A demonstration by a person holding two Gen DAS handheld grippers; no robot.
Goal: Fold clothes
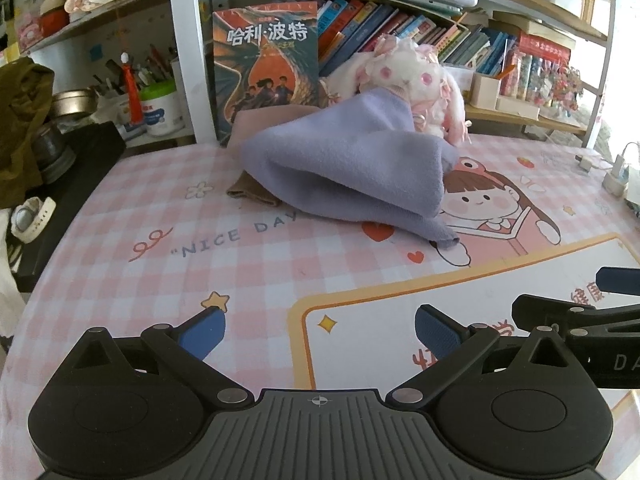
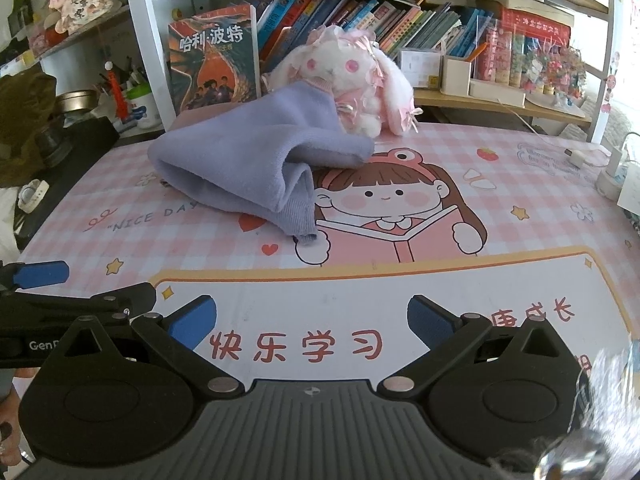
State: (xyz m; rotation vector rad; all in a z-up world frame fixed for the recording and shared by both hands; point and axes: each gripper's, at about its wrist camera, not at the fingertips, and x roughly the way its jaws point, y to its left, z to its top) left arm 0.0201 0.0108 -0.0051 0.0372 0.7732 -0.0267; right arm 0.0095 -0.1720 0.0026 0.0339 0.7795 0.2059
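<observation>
We hold both tongs low over the near edge of the table [image 2: 520, 160], the left tongs [image 1: 320, 330] spread wide and empty, the right tongs [image 2: 312, 320] likewise. Well beyond them the lilac garment [image 2: 240, 160] lies crumpled toward the back of the table, partly draped against a plush rabbit [image 2: 348, 68], with a tan cloth [image 1: 248, 192] beneath it.

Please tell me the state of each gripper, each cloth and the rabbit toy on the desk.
left gripper: open, empty, above the desk mat.
right gripper: open, empty.
purple garment: crumpled heap, not folded.
tan garment: lying partly under the purple one.
plush rabbit: sitting behind the heap.
</observation>
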